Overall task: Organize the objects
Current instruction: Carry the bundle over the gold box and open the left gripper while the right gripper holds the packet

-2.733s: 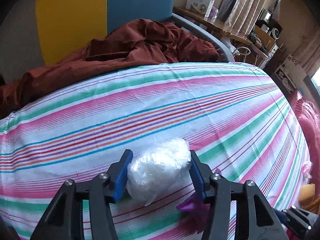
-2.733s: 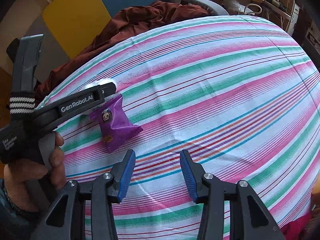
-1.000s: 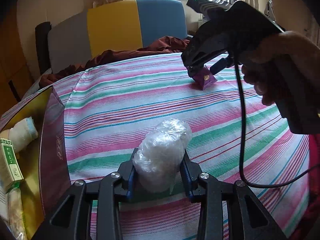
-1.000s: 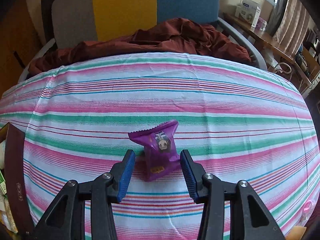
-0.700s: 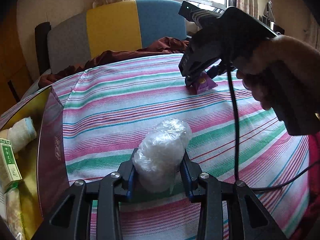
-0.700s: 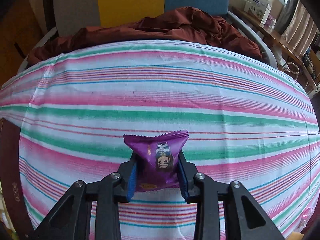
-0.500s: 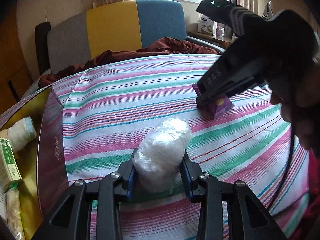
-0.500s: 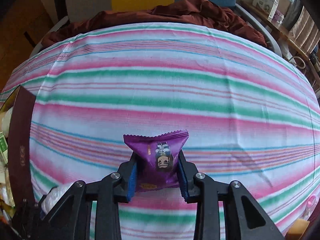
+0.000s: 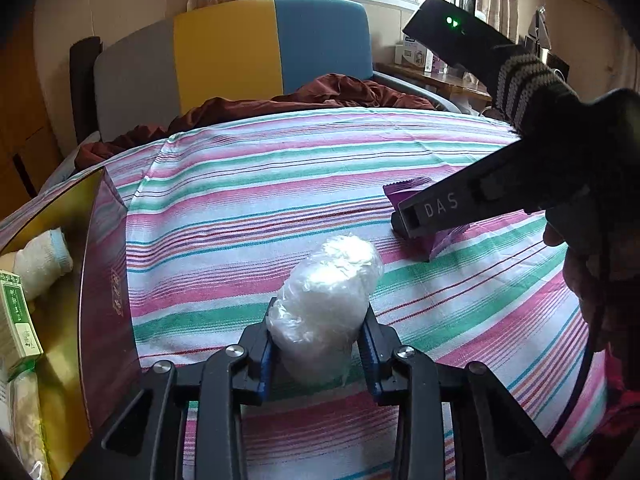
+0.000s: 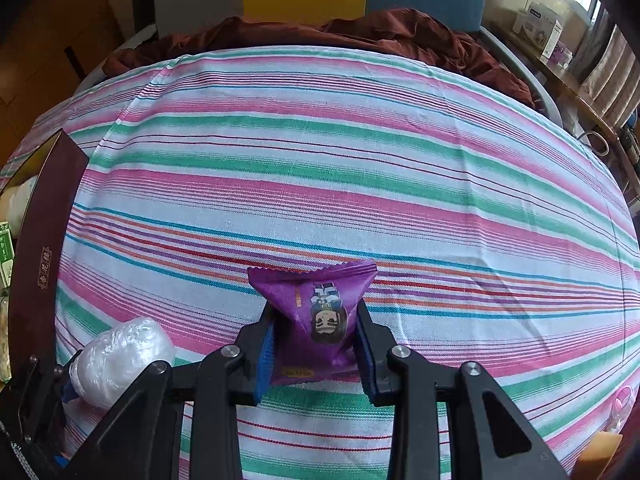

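My left gripper [image 9: 318, 354] is shut on a white bundle wrapped in clear plastic [image 9: 326, 300], held just above the striped bedsheet [image 9: 280, 184]. That same white bundle [image 10: 120, 356] shows at the lower left of the right wrist view. My right gripper [image 10: 314, 350] is shut on a purple snack packet [image 10: 316, 316] with a cartoon face on it. In the left wrist view the right gripper's black body hides most of the purple packet [image 9: 436, 240], low over the sheet at the right.
An open dark red box [image 9: 102, 280] with a gold lining stands at the left edge, holding a rolled white cloth [image 9: 44, 258] and a green carton [image 9: 16, 320]. A brown blanket [image 10: 360, 34] lies at the far end before a yellow and blue headboard [image 9: 248, 52].
The right gripper closed on the purple packet and carried it nearer to the left gripper and the box. The left gripper kept still with the white bundle.
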